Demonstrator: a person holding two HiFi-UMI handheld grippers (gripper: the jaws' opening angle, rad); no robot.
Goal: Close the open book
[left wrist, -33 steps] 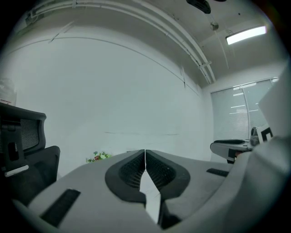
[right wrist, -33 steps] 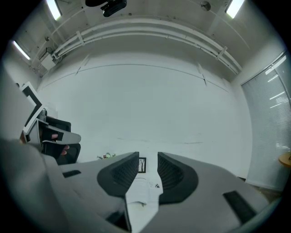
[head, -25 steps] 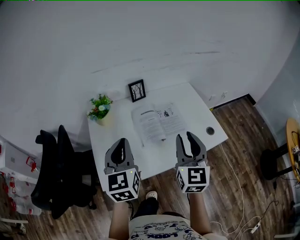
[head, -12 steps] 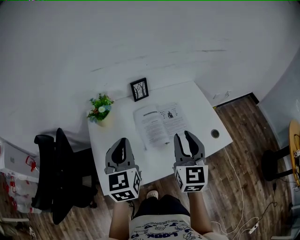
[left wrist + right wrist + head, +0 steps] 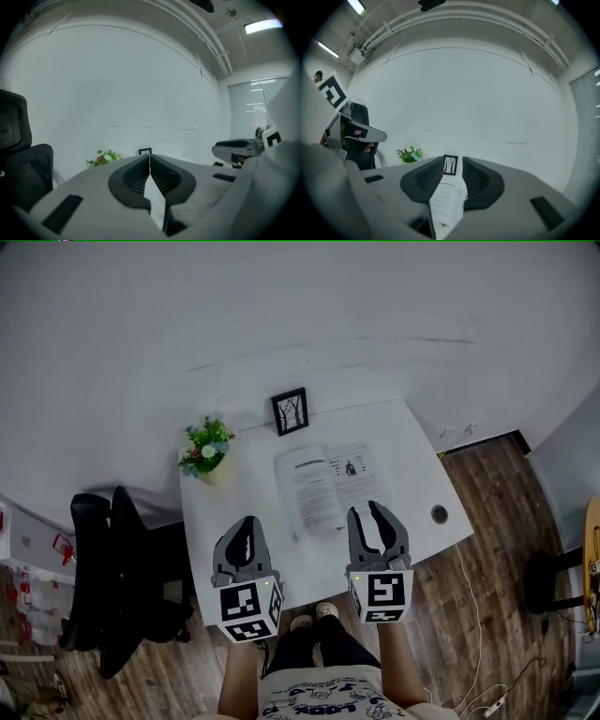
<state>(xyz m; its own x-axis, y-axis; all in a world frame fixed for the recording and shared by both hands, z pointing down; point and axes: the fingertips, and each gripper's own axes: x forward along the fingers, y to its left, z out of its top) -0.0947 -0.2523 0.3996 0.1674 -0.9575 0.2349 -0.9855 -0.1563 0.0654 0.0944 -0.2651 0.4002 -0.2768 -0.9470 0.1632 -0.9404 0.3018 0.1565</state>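
Note:
The open book (image 5: 330, 486) lies flat on the white table (image 5: 239, 491), its pages up. In the right gripper view the book (image 5: 447, 201) shows through the gap between the jaws. My right gripper (image 5: 368, 512) hangs over the book's near right corner, open, with nothing between its fingers; in its own view the right gripper (image 5: 453, 162) points at the far wall. My left gripper (image 5: 246, 523) is over the table's front left part, left of the book. Seen in its own view, the left gripper (image 5: 149, 159) has its tips touching and holds nothing.
A small black picture frame (image 5: 290, 412) stands at the table's far edge, with a potted plant (image 5: 208, 448) at the far left corner. A cable hole (image 5: 439, 514) sits at the right. A black office chair (image 5: 103, 568) stands left of the table. Wood floor with a cable lies to the right.
Both grippers have moved forward over the table's front edge, nearer the book. The person has stepped closer to the table. Neither gripper's jaws have changed.

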